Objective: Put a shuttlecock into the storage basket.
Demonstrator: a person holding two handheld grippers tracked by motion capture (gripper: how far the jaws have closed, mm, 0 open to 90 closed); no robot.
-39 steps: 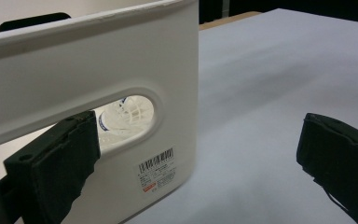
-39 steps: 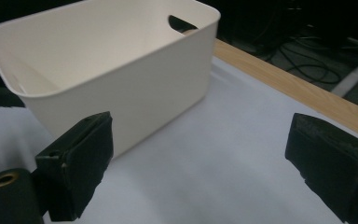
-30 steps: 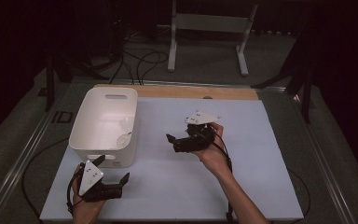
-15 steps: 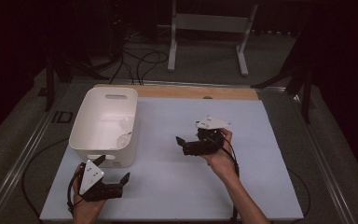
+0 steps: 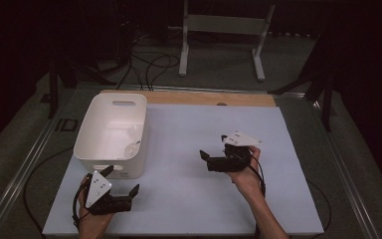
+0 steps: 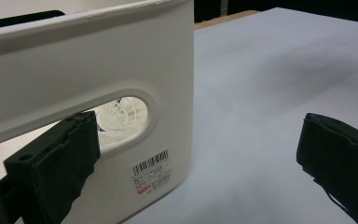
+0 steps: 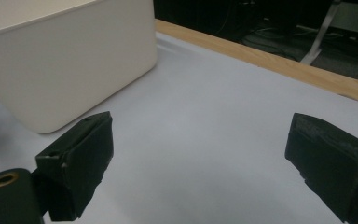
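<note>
White bin point(image 5: 110, 132) sits at the left of the white table sheet point(image 5: 204, 199), far handle slot toward the wooden strip point(image 5: 194, 97). A small white ribbed thing point(image 5: 131, 147) lies inside, at the near right corner of the bin floor; through the near handle slot in the left gripper view it shows as pale ribs point(image 6: 121, 112), too blurred to name.

Left gripper point(image 5: 120, 186): jaws spread wide, empty, just in front of the bin's near wall, one jaw close by the slot. Right gripper point(image 5: 205, 158): jaws spread, empty, held over bare sheet, well apart from the bin and pointing toward it.

Risks, as judged from here:
- Left jaw so near the wall could catch the slot edge or nudge the light bin and slide it on the smooth sheet.
- A reach over the rim by the right gripper could clip the wall and tip the bin.
- The small item looks light; a hard pinch may crush or flick it.
</note>
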